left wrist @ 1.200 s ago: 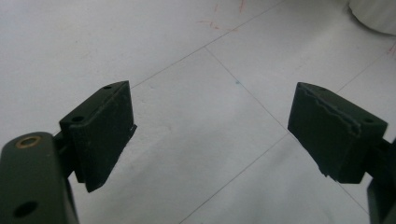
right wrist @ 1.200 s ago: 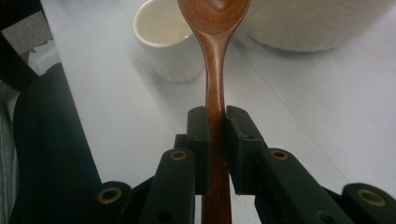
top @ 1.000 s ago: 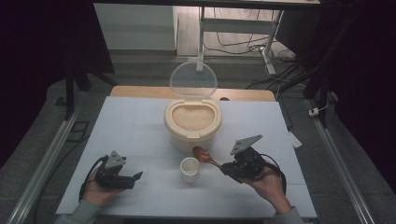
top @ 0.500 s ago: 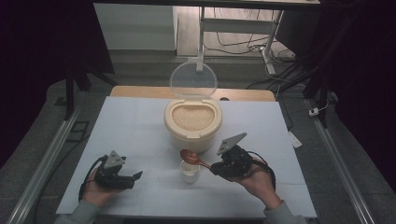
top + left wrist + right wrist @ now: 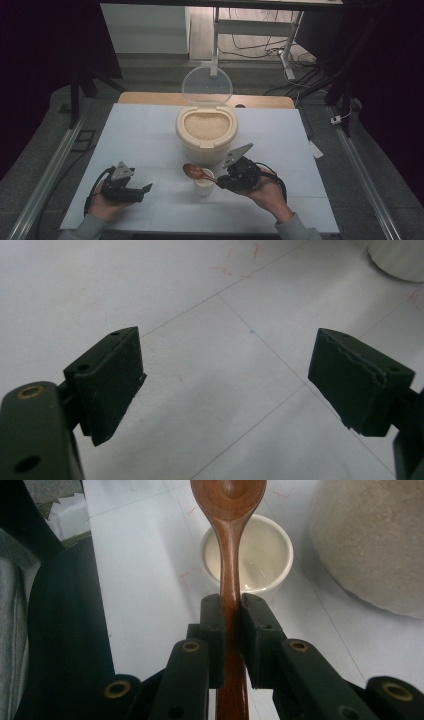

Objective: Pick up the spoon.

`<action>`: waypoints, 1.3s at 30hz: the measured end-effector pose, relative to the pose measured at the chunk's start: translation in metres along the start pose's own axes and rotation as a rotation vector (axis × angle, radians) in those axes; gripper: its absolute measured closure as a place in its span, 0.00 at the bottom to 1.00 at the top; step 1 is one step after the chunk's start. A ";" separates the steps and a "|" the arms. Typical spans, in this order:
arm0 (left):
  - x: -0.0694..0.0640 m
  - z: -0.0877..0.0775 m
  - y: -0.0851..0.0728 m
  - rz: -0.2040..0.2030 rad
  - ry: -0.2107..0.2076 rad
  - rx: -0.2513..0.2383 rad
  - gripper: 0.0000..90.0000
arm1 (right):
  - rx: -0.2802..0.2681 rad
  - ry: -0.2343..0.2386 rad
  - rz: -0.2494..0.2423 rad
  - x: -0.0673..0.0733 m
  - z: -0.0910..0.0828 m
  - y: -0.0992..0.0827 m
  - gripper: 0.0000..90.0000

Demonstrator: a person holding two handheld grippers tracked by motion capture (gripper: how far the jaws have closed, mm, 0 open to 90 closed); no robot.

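Observation:
A brown wooden spoon is clamped by its handle in my right gripper, which is shut on it. The spoon's bowl hangs over a small white cup that stands near the table's front middle. Behind the cup stands a cream container of rice with its clear round lid tipped up at the back. At the front left my left gripper rests low over the white table, jaws wide apart with nothing between them.
The white table top is marked with thin lines. A wooden board edge shows behind it. Metal rails run along both sides. A desk frame and cables stand on the floor beyond.
My right gripper has carried the spoon to the left, from beside the cup to over it. The left gripper has stayed where it was.

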State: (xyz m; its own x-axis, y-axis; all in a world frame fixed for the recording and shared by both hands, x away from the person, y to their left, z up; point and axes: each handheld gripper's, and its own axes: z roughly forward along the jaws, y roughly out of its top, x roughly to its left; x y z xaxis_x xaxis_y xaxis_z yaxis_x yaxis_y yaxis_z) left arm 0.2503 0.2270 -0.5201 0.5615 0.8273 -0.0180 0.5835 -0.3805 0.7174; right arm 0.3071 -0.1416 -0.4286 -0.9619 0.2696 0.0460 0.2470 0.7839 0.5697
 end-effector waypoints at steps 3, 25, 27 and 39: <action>0.000 0.000 0.000 0.002 0.000 0.000 0.16 | -0.004 0.002 -0.008 0.000 0.001 0.000 0.89; -0.027 -0.027 0.041 0.091 -0.104 -0.087 0.17 | -0.010 0.000 -0.027 0.002 0.000 0.002 0.89; -0.031 -0.030 0.049 0.108 -0.115 -0.092 0.16 | -0.011 0.000 -0.027 0.002 0.000 0.003 0.89; -0.064 -0.037 0.091 0.231 -0.182 -0.122 0.16 | -0.002 0.015 -0.048 0.006 0.004 0.006 0.89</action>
State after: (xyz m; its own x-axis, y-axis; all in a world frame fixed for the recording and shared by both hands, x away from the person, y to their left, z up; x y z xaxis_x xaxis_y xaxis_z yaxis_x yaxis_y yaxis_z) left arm 0.2458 0.1549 -0.4277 0.7732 0.6329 0.0388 0.3597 -0.4882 0.7951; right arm 0.3031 -0.1324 -0.4282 -0.9743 0.2233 0.0306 0.2001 0.7947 0.5731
